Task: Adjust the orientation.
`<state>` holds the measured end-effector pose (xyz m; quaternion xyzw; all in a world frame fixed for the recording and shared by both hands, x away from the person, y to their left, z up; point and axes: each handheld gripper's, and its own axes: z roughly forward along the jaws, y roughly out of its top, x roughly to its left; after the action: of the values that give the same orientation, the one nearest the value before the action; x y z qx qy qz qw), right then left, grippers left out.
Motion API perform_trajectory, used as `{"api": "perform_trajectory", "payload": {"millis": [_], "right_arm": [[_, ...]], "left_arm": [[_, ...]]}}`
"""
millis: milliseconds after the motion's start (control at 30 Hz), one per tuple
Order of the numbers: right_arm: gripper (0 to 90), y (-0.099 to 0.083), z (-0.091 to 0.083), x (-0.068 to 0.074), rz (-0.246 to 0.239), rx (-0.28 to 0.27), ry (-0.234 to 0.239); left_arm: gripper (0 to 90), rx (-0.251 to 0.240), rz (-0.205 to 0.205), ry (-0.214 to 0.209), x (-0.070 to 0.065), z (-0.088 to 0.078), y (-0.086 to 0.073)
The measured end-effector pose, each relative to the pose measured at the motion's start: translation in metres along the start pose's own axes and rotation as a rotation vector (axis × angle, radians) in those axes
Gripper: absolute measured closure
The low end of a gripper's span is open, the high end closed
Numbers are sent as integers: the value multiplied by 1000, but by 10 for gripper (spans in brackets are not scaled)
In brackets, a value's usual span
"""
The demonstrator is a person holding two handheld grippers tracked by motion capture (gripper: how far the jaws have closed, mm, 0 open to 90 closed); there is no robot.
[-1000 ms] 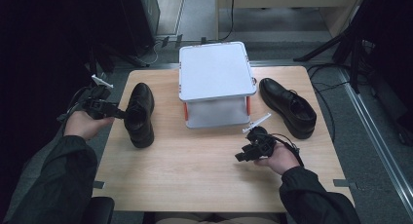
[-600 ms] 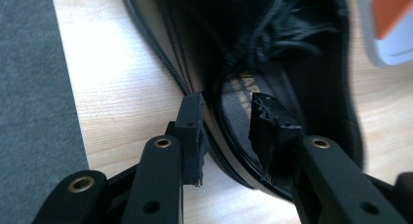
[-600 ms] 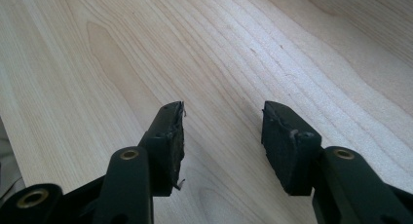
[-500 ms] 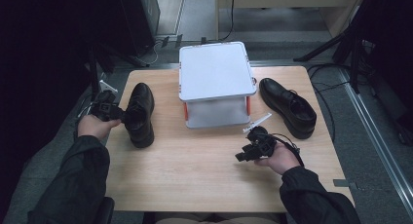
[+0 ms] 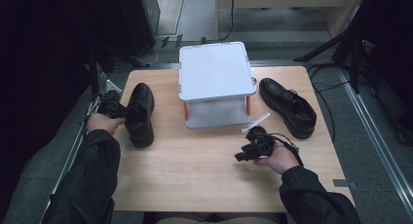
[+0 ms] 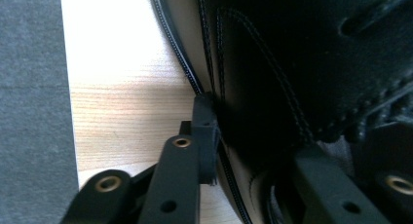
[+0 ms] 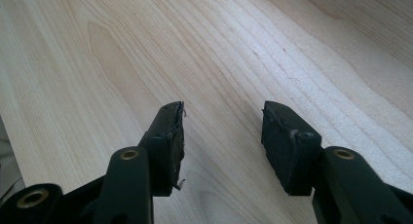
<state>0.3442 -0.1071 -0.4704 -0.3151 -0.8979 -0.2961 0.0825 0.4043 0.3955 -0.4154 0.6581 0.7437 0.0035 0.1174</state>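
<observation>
Black leather shoe (image 5: pixel 139 114) near the table's left edge (image 5: pixel 120 100): your left gripper (image 5: pixel 113 108) has just been closing on its side. Your right gripper (image 7: pixel 221 131) gapes over bare wood.

Light wooden rectangular table (image 5: pixel 195 185) on grey carpeted floor (image 5: pixel 384 151), black tripod legs (image 5: pixel 336 46) and dark cabinets (image 5: pixel 131 19) behind.

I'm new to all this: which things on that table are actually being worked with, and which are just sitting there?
In use:
- left gripper, jaws just closing on the side wall of the left black shoe

Lying about:
- right black shoe
- white lidded box
- right gripper, open above the bare table
</observation>
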Motion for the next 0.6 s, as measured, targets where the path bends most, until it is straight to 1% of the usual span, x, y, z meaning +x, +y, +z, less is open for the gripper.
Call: {"api": "perform_trajectory", "payload": {"millis": [33, 67, 100, 133, 167, 200, 233, 267, 300, 367, 433, 500, 533, 600], "right_arm": [[510, 1, -1, 0, 3, -4, -2], [510, 1, -1, 0, 3, -4, -2], [511, 1, -1, -1, 4, -6, -2], [511, 2, -1, 0, 0, -7, -1], [511, 2, -1, -1, -4, -2, -2], [511, 2, -1, 0, -5, -1, 0], [511, 2, 0, 0, -9, -3, 4], [511, 2, -1, 0, -8, -3, 6], [511, 2, -1, 0, -8, -3, 6], [511, 1, -1, -1, -4, -2, 4], [511, 1, -2, -2, -6, -10, 8], [513, 1, -2, -2, -3, -11, 9], [513, 1, -3, -2, -3, -11, 9], [515, 1, -3, -2, -3, -13, 10]], "left_arm": [[795, 3, -14, -11, 1, -1, 0], [795, 8, -15, -33, 4, -2, 1], [802, 2, -30, -48, 6, -3, 1], [829, 4, -43, -50, 9, -4, 1], [839, -3, -60, -40, 11, -6, 2], [846, 2, -66, -37, 12, -7, 3], [850, 2, -79, -42, 12, -8, 3], [851, 16, -75, -49, 13, -9, 4], [850, 16, -75, -49, 13, -9, 4], [851, 19, -93, -66, 12, -11, 6], [851, 3, -93, -75, 11, -15, 9], [848, 4, -94, -89, 7, -20, 13], [847, -6, -105, -101, 4, -22, 14], [847, 0, -101, -105, 2, -25, 15]]}}
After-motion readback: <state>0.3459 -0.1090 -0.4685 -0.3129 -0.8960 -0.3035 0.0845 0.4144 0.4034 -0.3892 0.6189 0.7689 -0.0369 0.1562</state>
